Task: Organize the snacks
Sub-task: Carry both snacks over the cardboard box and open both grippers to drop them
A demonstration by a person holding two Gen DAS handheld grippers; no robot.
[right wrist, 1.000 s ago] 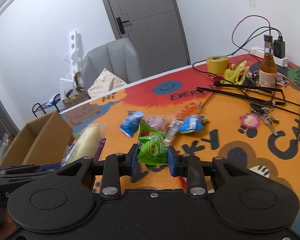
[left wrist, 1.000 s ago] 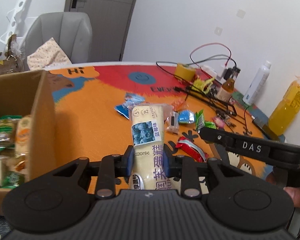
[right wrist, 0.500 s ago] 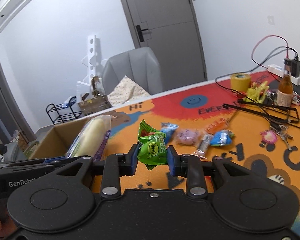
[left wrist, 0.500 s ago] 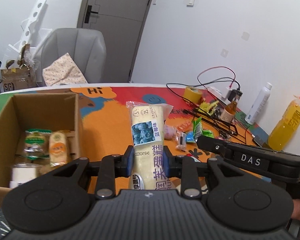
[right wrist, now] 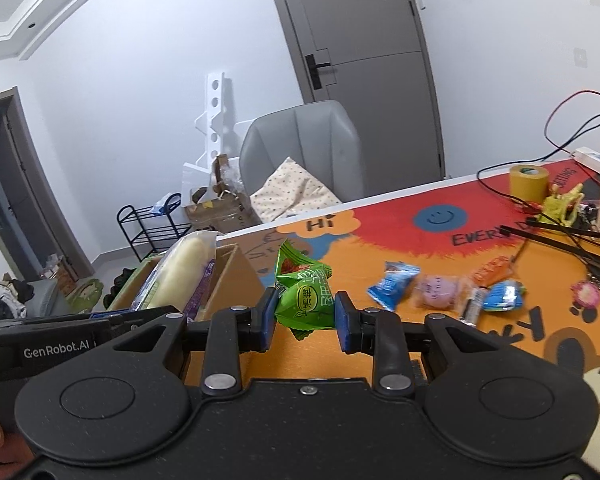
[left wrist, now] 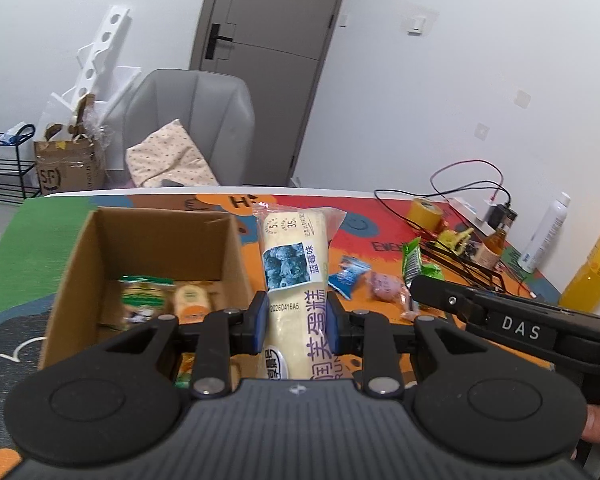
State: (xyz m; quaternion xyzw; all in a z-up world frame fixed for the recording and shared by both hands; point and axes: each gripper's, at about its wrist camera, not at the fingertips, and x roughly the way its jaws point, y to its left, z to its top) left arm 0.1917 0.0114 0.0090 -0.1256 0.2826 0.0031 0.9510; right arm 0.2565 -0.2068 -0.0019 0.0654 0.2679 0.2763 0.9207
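Since the earlier frames both tongs have risen and swung toward the cardboard box (left wrist: 151,248), which now fills the left middle of the left wrist view with its inside open to see; before, only its side wall showed at the left edge.

The left tongs (left wrist: 295,322) are closed narrowly on a long cake roll (left wrist: 291,276) in clear wrap, with a blue label. It stands up between the blue pads, in the centre of the frame, just right of the box wall and above the desk (left wrist: 364,236).

The right tongs (right wrist: 304,316) are closed on a green snack packet (right wrist: 306,296), pinched from both sides in the centre of the right wrist view.

Inside the box, at its bottom, lie some packets: a green-topped one (left wrist: 143,294) and an orange one (left wrist: 191,300) beside it.

On the orange and red desk, right of centre in the right wrist view, lie more snacks near each other: a blue packet (right wrist: 392,286), a pink one (right wrist: 438,290), an orange one (right wrist: 490,270) and another blue one (right wrist: 502,296). A roll of yellow tape (right wrist: 528,182) stands at the upper right.
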